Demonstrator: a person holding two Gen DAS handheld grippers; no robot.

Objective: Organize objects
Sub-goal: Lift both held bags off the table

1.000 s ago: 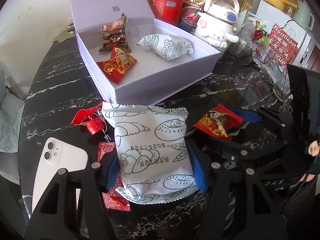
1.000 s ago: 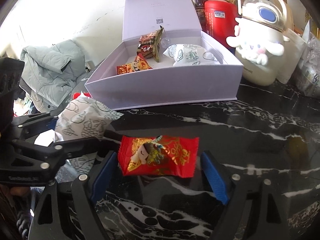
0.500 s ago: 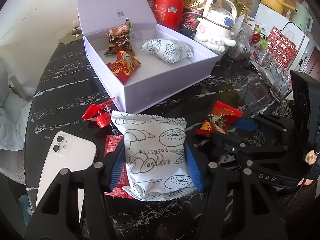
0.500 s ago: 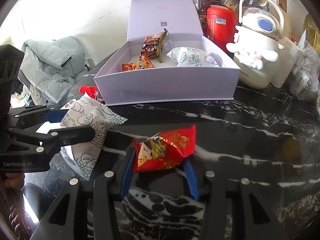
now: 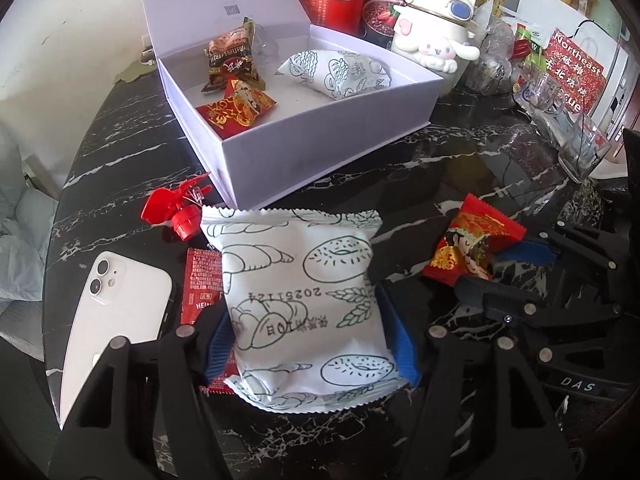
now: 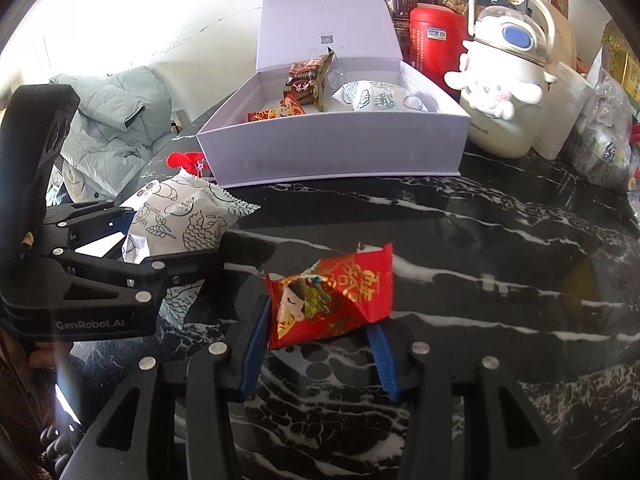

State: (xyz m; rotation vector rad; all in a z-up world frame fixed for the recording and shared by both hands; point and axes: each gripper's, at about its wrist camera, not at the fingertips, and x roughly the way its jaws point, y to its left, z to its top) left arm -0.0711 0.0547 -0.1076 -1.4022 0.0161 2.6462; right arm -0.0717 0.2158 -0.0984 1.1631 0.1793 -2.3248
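A white bread packet (image 5: pixel 304 304) with line drawings sits between the blue pads of my left gripper (image 5: pixel 308 340). The pads touch both its sides, and the jaws are opening slightly. My right gripper (image 6: pixel 320 328) is shut on a red candy packet (image 6: pixel 336 296), which is crumpled and tilted up off the black marble table (image 6: pixel 500 240). The left wrist view shows that red candy packet (image 5: pixel 468 252) at the right, beside the bread packet. Behind both stands an open lilac box (image 5: pixel 320 152) holding a second white packet (image 5: pixel 340 72), a brown packet (image 5: pixel 232 56) and a red packet (image 5: pixel 236 108).
A white phone (image 5: pixel 116 308), a red sachet (image 5: pixel 200 284) and a red plastic clip (image 5: pixel 176 208) lie left of the bread packet. A cream cartoon kettle (image 5: pixel 436 28), a red canister (image 5: pixel 334 0) and clear glasses (image 5: pixel 576 148) crowd the back right. A grey jacket (image 6: pixel 112 120) hangs beyond the table edge.
My right gripper's jaws went from wide around the flat red packet to pinching it, and the packet crumpled and tipped up. Both grippers drew back a little from the box.
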